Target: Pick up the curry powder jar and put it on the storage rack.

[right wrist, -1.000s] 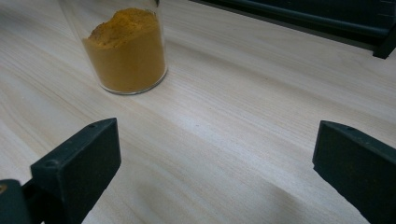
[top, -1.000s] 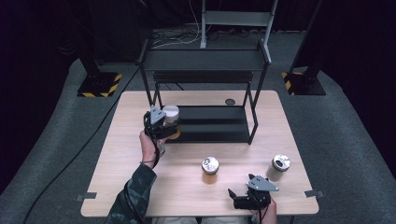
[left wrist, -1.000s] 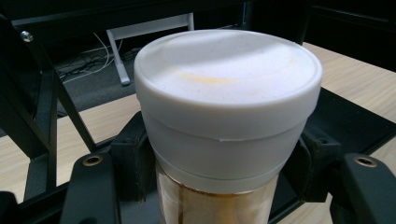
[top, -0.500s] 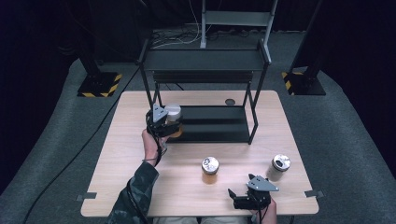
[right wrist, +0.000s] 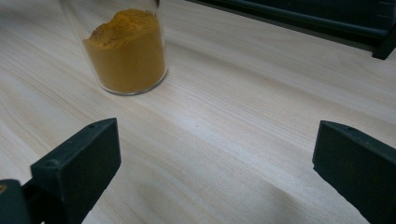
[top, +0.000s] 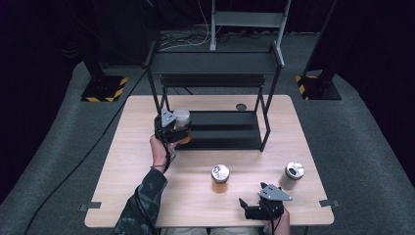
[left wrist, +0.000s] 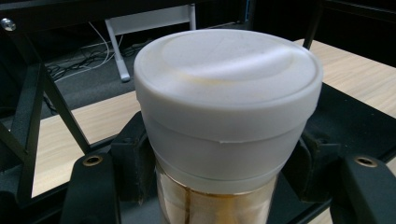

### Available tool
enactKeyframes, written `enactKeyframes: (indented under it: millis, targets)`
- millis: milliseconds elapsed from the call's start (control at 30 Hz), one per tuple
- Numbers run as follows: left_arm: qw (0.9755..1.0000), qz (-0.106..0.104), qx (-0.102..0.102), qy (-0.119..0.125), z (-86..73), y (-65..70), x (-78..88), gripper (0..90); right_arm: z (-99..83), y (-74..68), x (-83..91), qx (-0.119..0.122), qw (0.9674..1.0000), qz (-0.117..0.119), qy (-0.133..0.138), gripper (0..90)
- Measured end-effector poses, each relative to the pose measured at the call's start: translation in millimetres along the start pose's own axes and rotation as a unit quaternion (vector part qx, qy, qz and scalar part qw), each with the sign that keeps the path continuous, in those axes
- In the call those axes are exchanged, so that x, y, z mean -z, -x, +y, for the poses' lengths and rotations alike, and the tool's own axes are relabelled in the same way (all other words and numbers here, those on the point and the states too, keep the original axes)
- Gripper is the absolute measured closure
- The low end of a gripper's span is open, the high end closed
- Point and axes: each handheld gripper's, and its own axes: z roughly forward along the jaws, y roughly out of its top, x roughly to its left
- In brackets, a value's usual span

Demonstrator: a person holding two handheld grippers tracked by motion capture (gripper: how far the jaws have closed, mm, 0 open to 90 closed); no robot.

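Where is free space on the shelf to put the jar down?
The low shelf is bare from the held jar at its left end to the right legs. The table's left side is also free. The front right is crowded: two jars and the right gripper.

Even overhead light brightens the pale wooden counter [top: 147, 196] while the surrounding floor falls to near black from nine to three o'clock. The close white plastic jar lid [left wrist: 229, 93] looks soft, slightly blurred; shadows stay faint.
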Motion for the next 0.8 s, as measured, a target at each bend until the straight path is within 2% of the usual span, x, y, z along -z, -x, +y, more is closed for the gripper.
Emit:
enactKeyframes:
  millis: [300, 800]
  targets:
    - [1.0000, 0.001, -0.006, -0.008, 3.3, -0.8, -6.8, 34.7, -0.2, 0.1, 0.1, 0.000, 1.0000, 0.000, 0.001, 0.1]
    - [0.9999, 0.004, -0.002, -0.015, 4.1, 0.1, -17.4, 34.7, -0.5, 0.1, 0.2, 0.001, 1.0000, 0.001, 0.001, 0.1]
